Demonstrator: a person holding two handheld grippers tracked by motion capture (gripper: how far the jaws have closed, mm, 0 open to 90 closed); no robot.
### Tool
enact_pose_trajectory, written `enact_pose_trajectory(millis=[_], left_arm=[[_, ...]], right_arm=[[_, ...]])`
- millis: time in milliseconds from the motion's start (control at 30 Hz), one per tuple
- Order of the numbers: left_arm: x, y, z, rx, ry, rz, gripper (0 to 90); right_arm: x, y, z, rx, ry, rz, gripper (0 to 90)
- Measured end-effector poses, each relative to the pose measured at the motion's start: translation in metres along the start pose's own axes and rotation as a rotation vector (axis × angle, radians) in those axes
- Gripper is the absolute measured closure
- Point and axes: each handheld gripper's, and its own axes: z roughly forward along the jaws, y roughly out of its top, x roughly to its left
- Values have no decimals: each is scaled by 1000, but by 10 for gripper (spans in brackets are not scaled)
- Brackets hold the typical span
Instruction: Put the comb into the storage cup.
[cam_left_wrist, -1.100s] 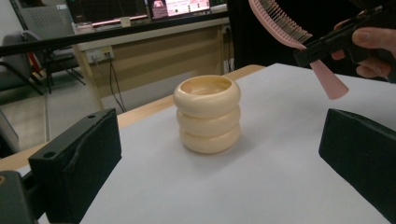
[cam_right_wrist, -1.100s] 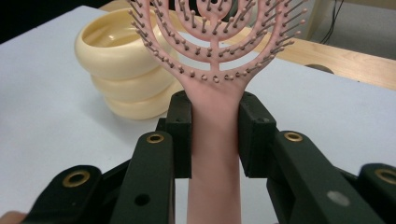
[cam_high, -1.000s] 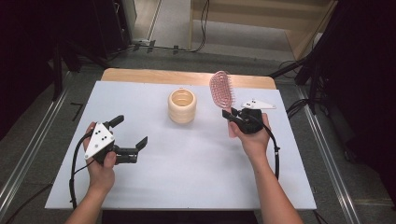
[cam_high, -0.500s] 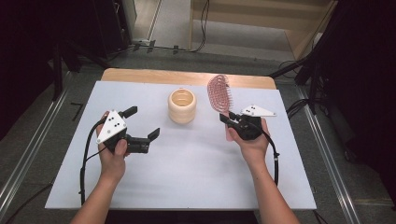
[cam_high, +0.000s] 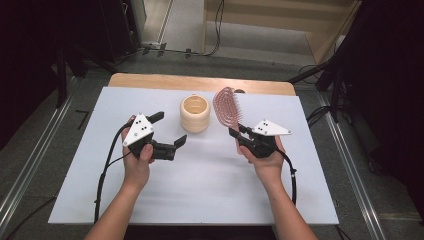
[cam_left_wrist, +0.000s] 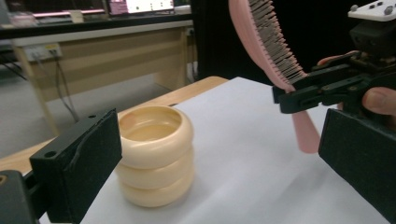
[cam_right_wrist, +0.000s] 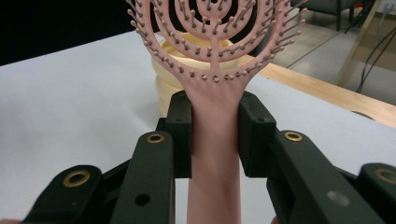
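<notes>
holding the pink hairbrush (cam_high: 227, 107) by its handle, the right gripper (cam_high: 239, 136) has its jaws pinched tight on the neck just below the bristle head, which the right gripper view shows plainly, a pad on each side of the pink stem. the brush is off the table, head tipped up toward twelve o'clock, bristles facing the left hand. the cream ribbed cup (cam_high: 195, 113) stands upright on the white table sheet (cam_high: 210, 195), just beside the brush head at about nine o'clock of it, apart from it as far as i can tell.

the left gripper (cam_high: 170, 131) hangs at about eight o'clock from the cup, jaws spread wide with nothing between them; in the left gripper view the cup sits between its two pads but farther off, untouched.

my reading: the step in hand is carrying the brush to the cup, with the free gripper coming in to steady it. next, the brush likely needs turning handle-down over the cup's mouth, and the left jaws closing on the cup wall so it doesn't tip or slide.
</notes>
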Motion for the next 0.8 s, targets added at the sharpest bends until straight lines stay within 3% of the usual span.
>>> enact_pose_trajectory(millis=[300, 567, 733, 800], left_arm=[[-11, -3, 10, 19, -50, -5, 0], [-20, -2, 12, 17, -87, -15, 0], [-26, 2, 12, 14, -50, -33, 56], [-27, 2, 12, 15, -53, -41, 67]], right_arm=[[24, -6, 9, 9, 38, 30, 681], [42, -8, 14, 8, 51, 18, 681], [54, -7, 15, 0, 67, -6, 681], [59, -6, 16, 3, 72, -14, 681]])
